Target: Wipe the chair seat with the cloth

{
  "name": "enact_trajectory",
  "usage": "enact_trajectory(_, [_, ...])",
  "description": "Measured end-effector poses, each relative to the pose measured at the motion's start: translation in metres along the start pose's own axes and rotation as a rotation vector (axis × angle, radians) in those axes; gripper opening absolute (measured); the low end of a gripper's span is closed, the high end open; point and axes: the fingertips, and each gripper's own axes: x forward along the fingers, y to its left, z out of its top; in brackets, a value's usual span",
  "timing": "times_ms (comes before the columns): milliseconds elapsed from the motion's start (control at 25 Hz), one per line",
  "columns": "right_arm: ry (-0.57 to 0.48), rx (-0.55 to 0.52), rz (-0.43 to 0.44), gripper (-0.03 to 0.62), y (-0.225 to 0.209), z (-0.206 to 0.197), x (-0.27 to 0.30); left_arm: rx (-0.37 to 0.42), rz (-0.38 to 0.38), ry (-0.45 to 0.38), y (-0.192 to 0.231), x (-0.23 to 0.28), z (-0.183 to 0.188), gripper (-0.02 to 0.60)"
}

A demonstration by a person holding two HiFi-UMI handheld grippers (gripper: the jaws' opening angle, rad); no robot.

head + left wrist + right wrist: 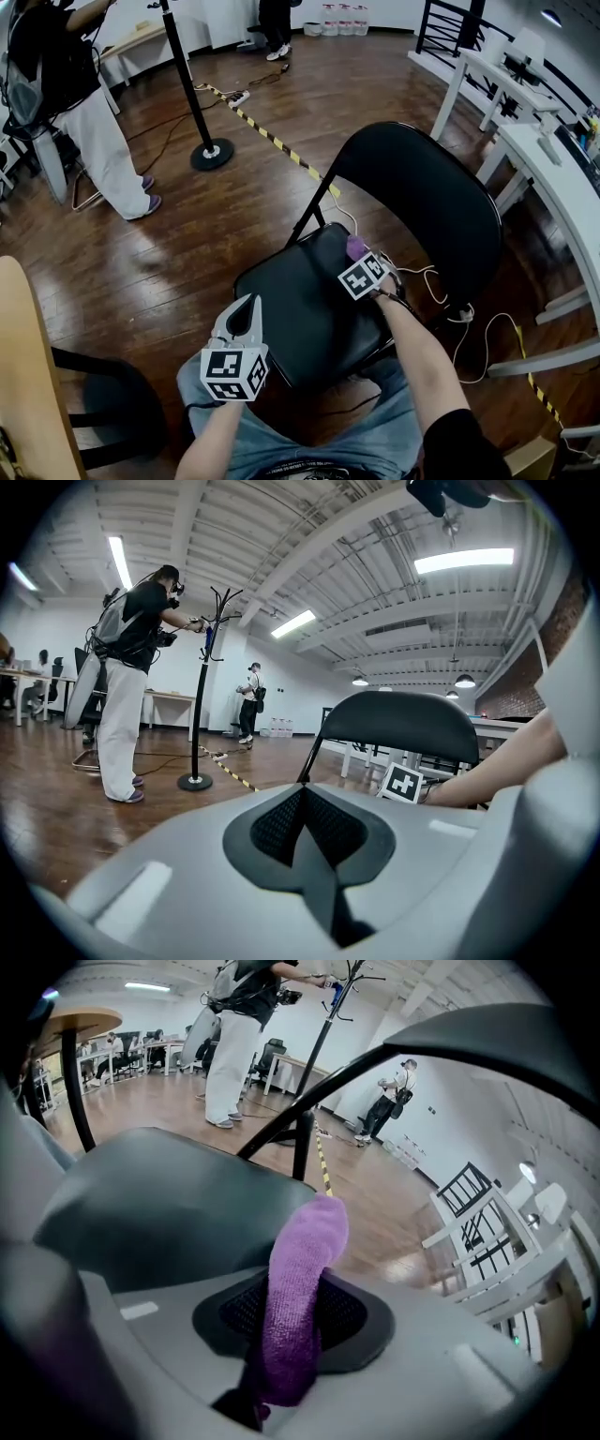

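A black folding chair stands before me, its seat (305,305) dark and its backrest (427,202) to the right. My right gripper (357,255) is over the back of the seat, shut on a purple cloth (355,247). In the right gripper view the purple cloth (295,1302) sticks out between the closed jaws above the seat (159,1204). My left gripper (245,316) hangs at the seat's front left edge, shut and holding nothing; its view shows the backrest (398,728) and the right gripper's marker cube (404,783).
A person (80,103) stands at the far left beside a black stand with a round base (211,153). Yellow-black tape (277,142) runs over the wooden floor. White tables (553,178) line the right. A wooden tabletop (28,375) is at my left; white cables (459,319) trail right of the chair.
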Motion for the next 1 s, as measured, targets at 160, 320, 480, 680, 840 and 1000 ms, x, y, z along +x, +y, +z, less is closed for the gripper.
enact_trajectory(160, [-0.036, -0.007, 0.022, 0.101, 0.021, 0.009, -0.012, -0.001, -0.003, 0.000, -0.001, -0.005, 0.000, 0.003])
enact_trajectory(320, [-0.052, -0.025, 0.053, 0.101, 0.051, 0.013, -0.022, -0.010, 0.001, -0.005, 0.001, -0.011, -0.003, 0.003])
enact_trajectory(480, [-0.071, -0.040, 0.094, 0.101, 0.090, 0.021, -0.034, -0.027, 0.014, -0.019, 0.007, -0.020, -0.005, 0.003])
enact_trajectory(680, [-0.113, -0.024, 0.166, 0.101, 0.147, 0.036, -0.049, -0.037, 0.023, -0.021, 0.012, -0.031, -0.013, 0.003])
enact_trajectory(840, [-0.153, -0.023, 0.216, 0.101, 0.187, 0.053, -0.065, -0.046, 0.033, -0.025, 0.019, -0.040, -0.016, 0.003])
enact_trajectory(1000, [-0.170, -0.024, 0.262, 0.101, 0.224, 0.059, -0.079, -0.053, 0.040, -0.020, 0.021, -0.052, -0.023, 0.003])
